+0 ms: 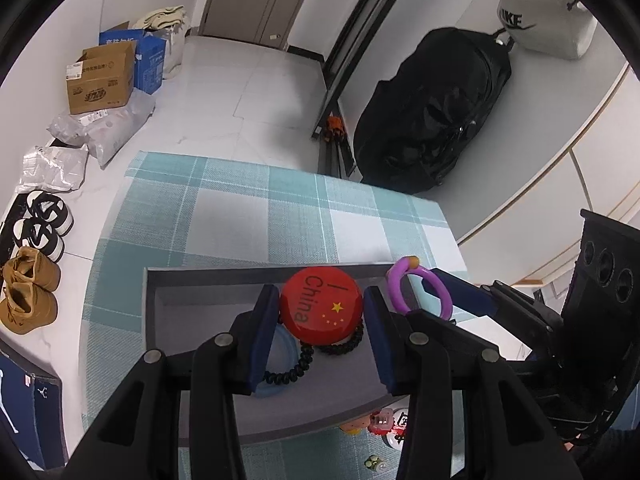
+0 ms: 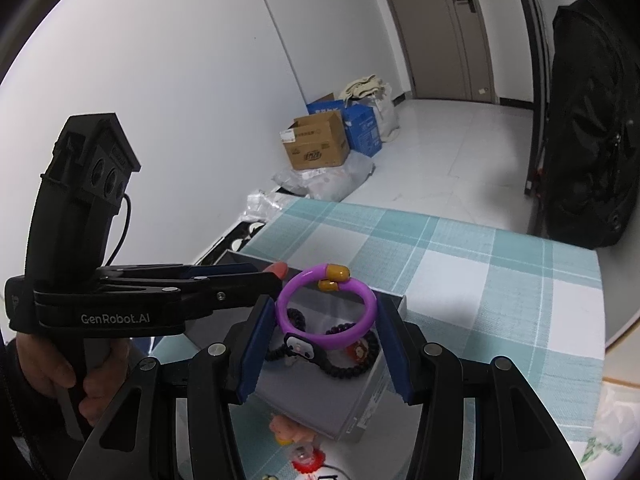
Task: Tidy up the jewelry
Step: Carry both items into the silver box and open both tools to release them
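Observation:
A grey open box stands on the checked tablecloth. My left gripper is shut on a red round "China" badge and holds it above the box. Under it lie a black bead bracelet and a light blue ring. My right gripper is shut on a purple bracelet with yellow end caps and holds it over the box; it also shows in the left wrist view. In the right wrist view black beads lie in the box.
Small colourful trinkets lie on the cloth in front of the box. The tablecloth ends at the far table edge. Beyond are a black bag, cardboard boxes and shoes on the floor.

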A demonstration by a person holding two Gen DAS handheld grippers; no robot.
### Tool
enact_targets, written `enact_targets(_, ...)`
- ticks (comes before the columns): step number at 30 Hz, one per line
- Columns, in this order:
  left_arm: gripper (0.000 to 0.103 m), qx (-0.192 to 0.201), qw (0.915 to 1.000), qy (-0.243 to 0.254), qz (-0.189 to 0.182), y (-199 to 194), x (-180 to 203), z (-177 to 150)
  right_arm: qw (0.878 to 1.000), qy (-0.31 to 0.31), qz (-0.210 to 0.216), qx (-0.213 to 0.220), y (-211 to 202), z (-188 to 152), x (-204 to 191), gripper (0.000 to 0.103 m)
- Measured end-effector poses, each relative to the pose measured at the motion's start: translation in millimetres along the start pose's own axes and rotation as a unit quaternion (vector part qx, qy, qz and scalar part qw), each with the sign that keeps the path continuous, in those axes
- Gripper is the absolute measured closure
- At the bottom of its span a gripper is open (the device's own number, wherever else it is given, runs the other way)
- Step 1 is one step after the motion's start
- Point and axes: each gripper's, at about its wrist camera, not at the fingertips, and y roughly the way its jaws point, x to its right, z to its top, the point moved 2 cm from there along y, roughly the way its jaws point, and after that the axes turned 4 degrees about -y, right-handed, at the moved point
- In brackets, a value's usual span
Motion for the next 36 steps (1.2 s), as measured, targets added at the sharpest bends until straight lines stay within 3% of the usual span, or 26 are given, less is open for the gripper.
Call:
enact_targets(5,0.065,-0.010,0.9999,-0.004,0.005,7,-2,-1,1.000,-0.007,-0.002,-0.014,6,-5,1,0.052)
enact_targets(10,0.065,-0.020,0.9995,-0.009,-0.020,9,-3,-1,1.000,-0.019,-0.008,-0.016,8,-5,-1,0.050)
enact_targets(13,0.065,-0.027,0.9995,-0.001,-0.016,10,-2,-1,0.999,-0.025,-0.014,-0.015,9,-5,-3,0.049)
enact_targets(16,0.065,-0.036,0.9988,-0.017,-0.028,11,-7,-1,1.000,-0.021,-0.012,-0.016,8,-5,-3,0.038)
enact_targets(18,0.061,-0.035,0.9986,-0.026,-0.030,10,-10,-1,1.000,-0.020,-0.014,-0.015,7,-6,-2,0.034)
enact_targets(20,0.048,-0.036,0.9984,-0.030,-0.031,10,-10,-1,1.000,-0.019,-0.015,-0.013,4,-6,-2,0.034)
enact_targets(22,0.048,-0.030,0.9986,-0.028,-0.033,7,-9,-2,1.000,-0.020,-0.019,-0.010,2,-7,-2,0.031)
enact_targets(36,0.047,-0.008,0.9999,-0.008,-0.001,-13,-1,-19,0.999,-0.003,-0.049,0.009,-32,-18,-1,0.026)
